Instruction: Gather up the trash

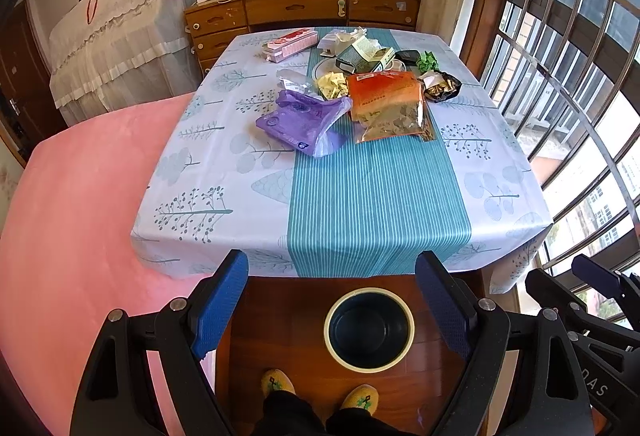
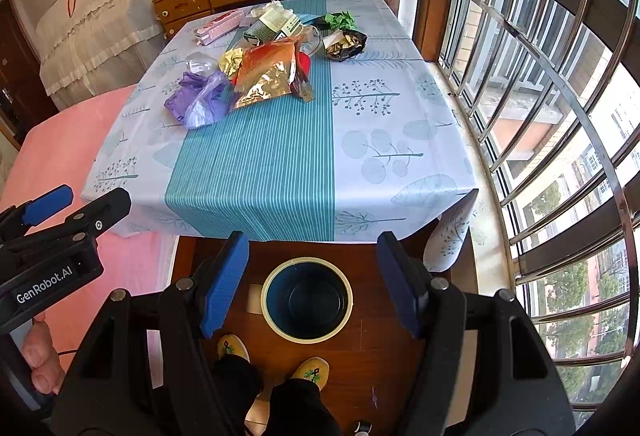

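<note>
A dark bin with a cream rim (image 1: 369,330) (image 2: 307,298) stands empty on the wooden floor in front of the table. Trash lies on the table's far half: a purple plastic bag (image 1: 298,122) (image 2: 198,96), an orange snack packet (image 1: 386,104) (image 2: 268,70), a crumpled yellow wrapper (image 1: 332,84) (image 2: 232,58), a dark foil wrapper (image 1: 442,86) (image 2: 346,43) and a green carton (image 1: 362,56) (image 2: 272,22). My left gripper (image 1: 330,310) hangs open over the floor near the bin. My right gripper (image 2: 312,282) is open above the bin, nothing between its fingers.
The table wears a blue and white cloth (image 1: 376,196) (image 2: 260,164). A pink bed (image 1: 72,204) lies to its left, a barred window (image 2: 540,116) to its right, a wooden dresser (image 1: 300,10) behind. The person's feet in yellow slippers (image 1: 358,398) stand by the bin.
</note>
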The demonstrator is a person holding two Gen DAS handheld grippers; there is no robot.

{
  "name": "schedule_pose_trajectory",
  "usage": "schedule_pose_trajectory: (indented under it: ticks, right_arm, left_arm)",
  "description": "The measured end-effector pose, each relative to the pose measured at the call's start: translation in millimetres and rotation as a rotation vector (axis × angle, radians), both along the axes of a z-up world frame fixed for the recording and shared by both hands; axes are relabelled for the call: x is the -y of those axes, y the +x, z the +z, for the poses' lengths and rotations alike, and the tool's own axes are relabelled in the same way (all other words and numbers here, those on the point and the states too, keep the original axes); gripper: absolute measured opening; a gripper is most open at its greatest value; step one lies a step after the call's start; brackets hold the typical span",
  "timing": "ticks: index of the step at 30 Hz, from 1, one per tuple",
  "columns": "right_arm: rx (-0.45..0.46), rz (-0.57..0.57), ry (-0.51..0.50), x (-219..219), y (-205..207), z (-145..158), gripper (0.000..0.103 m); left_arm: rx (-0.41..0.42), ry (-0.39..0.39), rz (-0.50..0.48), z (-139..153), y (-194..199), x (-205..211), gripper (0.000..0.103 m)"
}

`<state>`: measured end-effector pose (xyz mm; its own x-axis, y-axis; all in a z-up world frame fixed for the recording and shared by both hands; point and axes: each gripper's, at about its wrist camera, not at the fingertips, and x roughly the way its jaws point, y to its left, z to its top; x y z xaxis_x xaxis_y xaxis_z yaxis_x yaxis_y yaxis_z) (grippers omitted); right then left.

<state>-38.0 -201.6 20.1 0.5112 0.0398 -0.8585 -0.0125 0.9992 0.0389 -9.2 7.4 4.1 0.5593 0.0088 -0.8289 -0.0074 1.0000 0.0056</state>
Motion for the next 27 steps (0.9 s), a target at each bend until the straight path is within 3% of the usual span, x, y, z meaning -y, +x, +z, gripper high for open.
schedule_pose_trajectory:
  ticks: [27]
  right_arm:
    - [0.011, 0.008, 0.005, -10.9, 0.2, 7.1, 0.064]
  left_arm:
    - [0.002, -0.002, 0.001, 1.3, 0.3, 0.8, 0.088]
